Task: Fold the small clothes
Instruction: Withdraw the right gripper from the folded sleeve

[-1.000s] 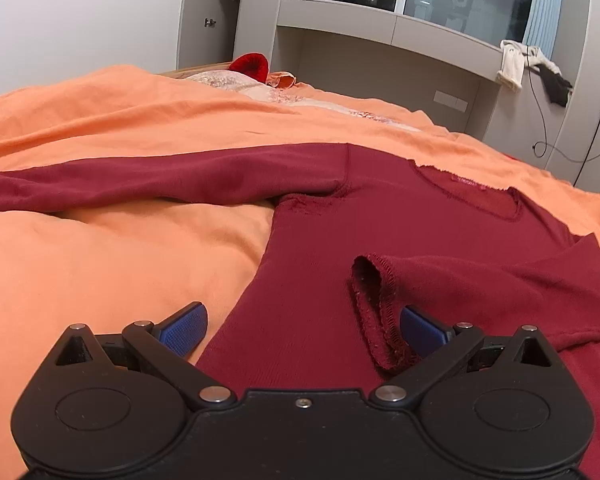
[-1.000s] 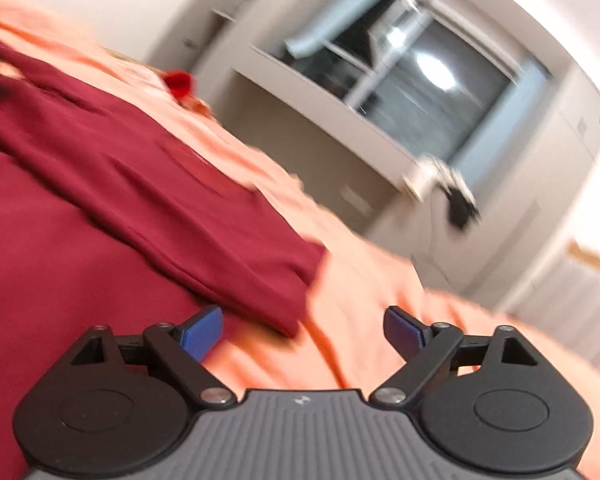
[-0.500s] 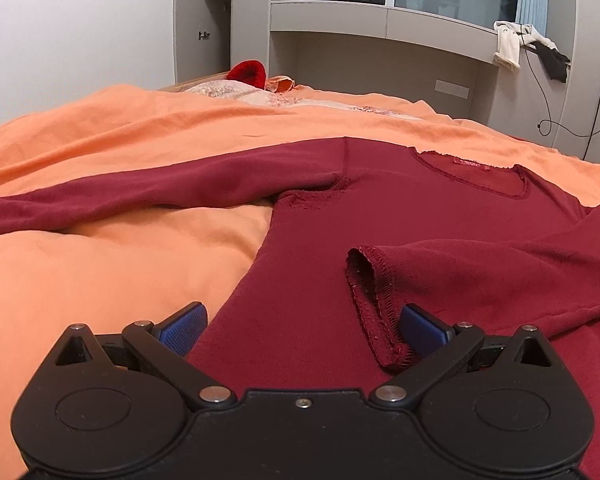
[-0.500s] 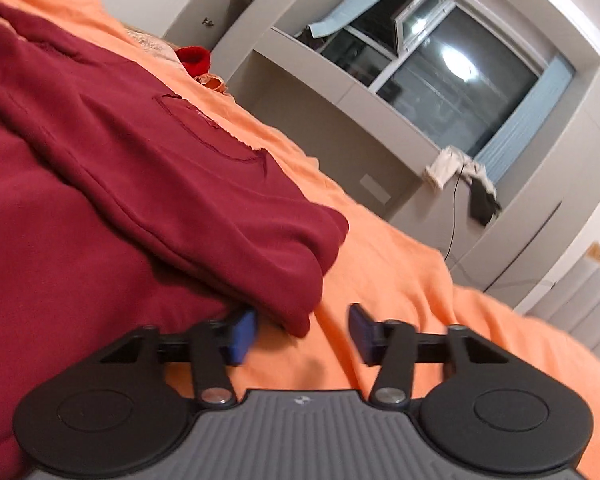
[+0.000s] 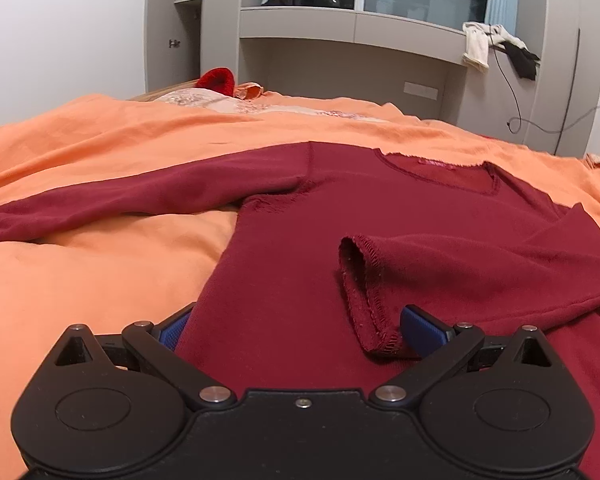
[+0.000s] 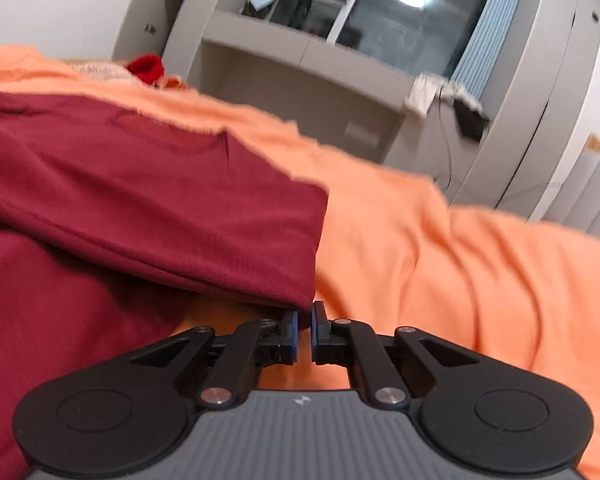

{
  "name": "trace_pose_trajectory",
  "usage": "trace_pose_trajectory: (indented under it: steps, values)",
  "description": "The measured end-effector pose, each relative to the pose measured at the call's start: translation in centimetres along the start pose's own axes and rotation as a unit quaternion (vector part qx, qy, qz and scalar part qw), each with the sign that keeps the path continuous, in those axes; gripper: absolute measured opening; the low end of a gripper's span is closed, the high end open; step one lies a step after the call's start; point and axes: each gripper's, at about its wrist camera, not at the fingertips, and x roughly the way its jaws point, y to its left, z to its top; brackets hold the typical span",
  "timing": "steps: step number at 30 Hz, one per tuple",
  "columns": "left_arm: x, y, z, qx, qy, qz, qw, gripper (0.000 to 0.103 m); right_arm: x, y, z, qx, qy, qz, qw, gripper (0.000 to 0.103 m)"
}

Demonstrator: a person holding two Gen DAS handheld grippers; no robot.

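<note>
A dark red long-sleeved top lies face up on an orange bedspread. One sleeve is folded across the chest, its cuff near my left gripper. The other sleeve stretches out to the left. My left gripper is open, its fingers astride the top's lower body. In the right wrist view my right gripper is shut on the folded edge of the top at its right side.
Pillows and a bright red item lie at the head of the bed. Grey built-in shelving and a window stand behind it. A cloth and a cable hang at the right. Orange bedspread extends to the right.
My right gripper has closed from wide open onto the folded edge of the top. My left gripper stays open and has moved slightly forward over the top's body.
</note>
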Motion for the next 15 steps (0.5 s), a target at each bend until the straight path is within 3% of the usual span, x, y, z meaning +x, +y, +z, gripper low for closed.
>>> trace_pose_trajectory:
  steps: [6, 8, 10, 14, 15]
  values:
    - [-0.3, 0.0, -0.1, 0.008, 0.0, -0.009, 0.9999, 0.102, -1.2, 0.5, -0.2, -0.018, -0.007, -0.014, 1.0, 0.01]
    - [-0.4, 0.3, -0.1, 0.003, -0.002, -0.014, 0.9999, 0.102, -1.5, 0.4, -0.1, -0.014, -0.004, -0.015, 1.0, 0.024]
    - [-0.9, 0.6, 0.0, -0.009, -0.01, -0.022, 0.9997, 0.102, -1.9, -0.2, -0.1, -0.005, -0.005, -0.017, 1.0, 0.046]
    - [-1.4, 1.4, 0.3, -0.036, -0.022, -0.037, 0.9984, 0.102, -3.0, -1.2, 0.0, 0.014, -0.007, -0.012, 1.0, 0.067]
    - [-1.4, 1.5, 0.4, -0.038, -0.022, -0.036, 0.9984, 0.102, -3.4, -1.4, -0.1, 0.02, -0.009, -0.012, 1.0, 0.079]
